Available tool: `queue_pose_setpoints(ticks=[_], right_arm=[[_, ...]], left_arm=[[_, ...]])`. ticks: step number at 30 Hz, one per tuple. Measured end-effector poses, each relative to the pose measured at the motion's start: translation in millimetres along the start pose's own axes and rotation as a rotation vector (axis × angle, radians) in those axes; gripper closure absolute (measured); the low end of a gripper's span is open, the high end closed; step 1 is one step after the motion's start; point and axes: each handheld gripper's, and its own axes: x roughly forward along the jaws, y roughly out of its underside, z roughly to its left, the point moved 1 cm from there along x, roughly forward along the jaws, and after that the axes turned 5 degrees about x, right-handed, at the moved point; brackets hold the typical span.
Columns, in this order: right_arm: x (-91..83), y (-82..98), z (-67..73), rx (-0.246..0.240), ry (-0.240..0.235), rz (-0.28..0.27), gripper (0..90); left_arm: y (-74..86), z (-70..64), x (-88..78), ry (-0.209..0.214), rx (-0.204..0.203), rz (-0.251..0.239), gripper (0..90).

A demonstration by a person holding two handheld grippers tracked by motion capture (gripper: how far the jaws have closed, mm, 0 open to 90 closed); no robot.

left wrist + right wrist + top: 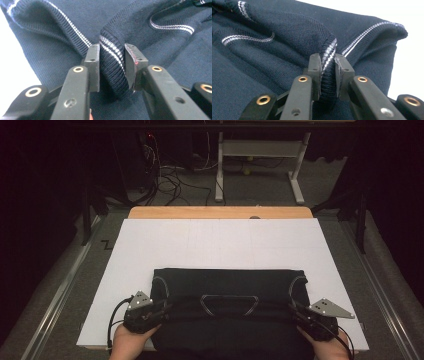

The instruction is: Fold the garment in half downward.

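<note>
A dark navy knit garment with white-striped ribbed trim lies folded on the white board near its front edge. At the garment's left front corner my left gripper is shut on a bunched ribbed edge, striped white, pinched between its jaws. My right gripper is at the right front corner, shut on another fold of ribbed edge. A striped neck opening sits midway between the two grippers. A hand holds each gripper from below.
The white board rests on a wooden table. Beyond the table are a white desk frame and loose cables on the grey carpet. Metal rails run along both sides.
</note>
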Motion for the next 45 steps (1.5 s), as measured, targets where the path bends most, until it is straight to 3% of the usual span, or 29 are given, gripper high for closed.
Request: queue_pose_setpoints(ticks=[5,13,18,24,29,35,36,37,39,42,45], right_arm=[[2.0,1.2,-1.9,0.014,-0.004,0.008,72.5],[-0.6,-0.6,-4.7,0.047,-0.002,-0.018,57.3],[-1.7,-0.9,-6.2,0.056,0.000,-0.030,55.3],[-5.2,-3.2,-7.2,0.066,0.010,-0.056,51.9],[-9.5,-6.2,-11.8,0.082,0.021,-0.086,49.5],[-8.4,-11.5,-17.2,0.099,0.044,-0.099,45.0],[-5.4,-15.5,-19.8,0.099,0.054,-0.098,42.9],[-5.4,-15.5,-19.8,0.099,0.054,-0.098,42.9],[-2.0,-20.5,-24.2,0.107,0.069,-0.096,39.0],[3.6,-30.2,-33.8,0.126,0.105,-0.094,35.3],[16.3,-43.3,-46.6,0.166,0.108,-0.072,30.2]], left_arm=[[0.1,1.8,-0.1,-0.015,-0.013,0.001,55.8],[0.0,4.5,-0.2,-0.021,-0.037,-0.010,50.4],[-0.4,5.1,-0.5,-0.028,-0.040,-0.019,49.2],[-4.1,5.2,-3.8,-0.037,-0.028,-0.055,40.8],[-8.0,9.2,-10.7,-0.052,-0.046,-0.100,36.0],[-14.5,28.2,-10.3,-0.119,-0.092,-0.095,27.6],[-16.7,36.9,-7.8,-0.121,-0.140,-0.096,26.4],[-16.7,36.9,-7.8,-0.121,-0.140,-0.096,24.9],[-21.6,44.0,-4.9,-0.085,-0.187,-0.100,24.3],[-35.7,48.7,1.6,-0.124,-0.151,-0.067,23.6],[-47.9,60.3,14.2,-0.110,-0.202,-0.033,19.4]])
